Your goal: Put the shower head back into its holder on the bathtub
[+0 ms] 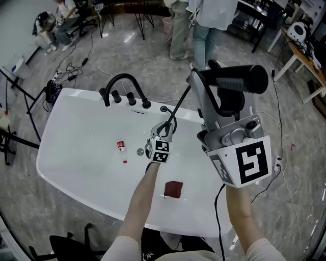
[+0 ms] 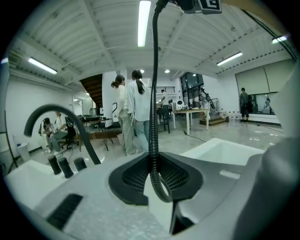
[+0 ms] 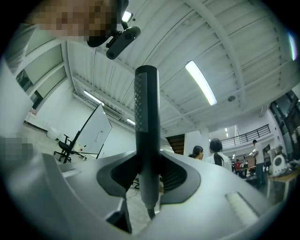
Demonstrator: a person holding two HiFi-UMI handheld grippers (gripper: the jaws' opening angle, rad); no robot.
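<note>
white bathtub [image 1: 76, 168] stood on a grey workshop floor [image 1: 153, 66]; above it the right hand-held gripper [image 3: 147, 176] clamped the black shower head [image 3: 146, 122] by its handle, while the left hand-held gripper [image 2: 154, 176] pinched the ribbed hose [image 2: 153, 93] over the basin.

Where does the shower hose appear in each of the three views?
Head view: hose centre, a thin black line above the tub.
Left gripper view: hose centre, gripped between the jaws.
Right gripper view: hose bottom centre, a stub below the shower head.
Shared landmark: standing people in white.
</note>
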